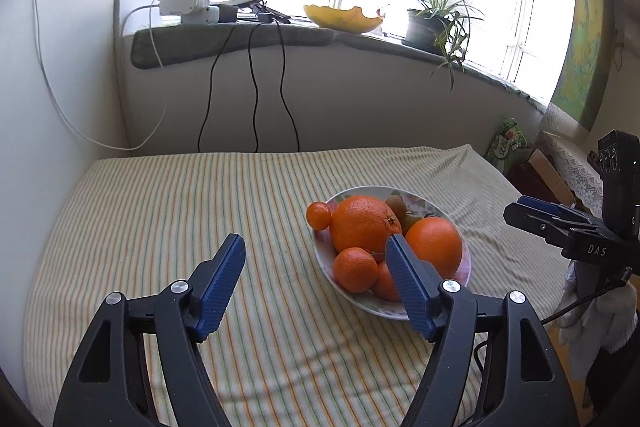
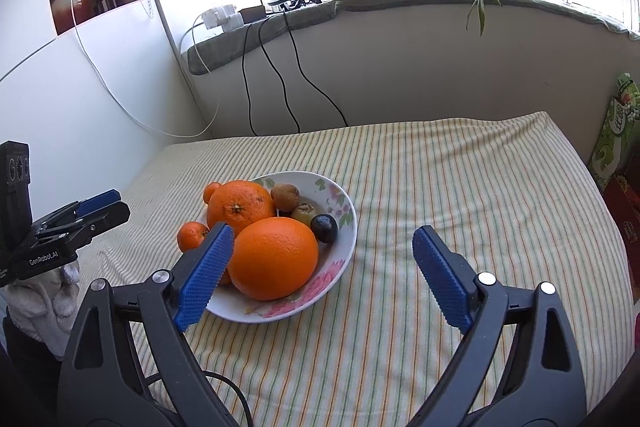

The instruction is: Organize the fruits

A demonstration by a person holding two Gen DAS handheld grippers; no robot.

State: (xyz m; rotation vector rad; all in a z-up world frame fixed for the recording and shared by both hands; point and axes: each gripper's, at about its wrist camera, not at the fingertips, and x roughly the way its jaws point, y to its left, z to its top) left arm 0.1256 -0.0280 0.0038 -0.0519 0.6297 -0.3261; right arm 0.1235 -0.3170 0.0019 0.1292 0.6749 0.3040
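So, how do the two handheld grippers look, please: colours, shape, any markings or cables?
Both are black plastic frames with silver rivets and ribbed blue pads. The left gripper reads "GenRobot.AI" on its side; the right gripper reads "DAS". A black cable trails from each.

We have bare striped cloth on the desk (image 2: 460,187) right of the bowl (image 2: 347,227), and a wide bare stretch left of it (image 1: 160,211), so we can come in from either side. The piled fruit (image 2: 276,259) fills the bowl to its rim. Behind, the wall under the windowsill (image 2: 400,3) and its hanging cables (image 2: 276,75) close off the back.
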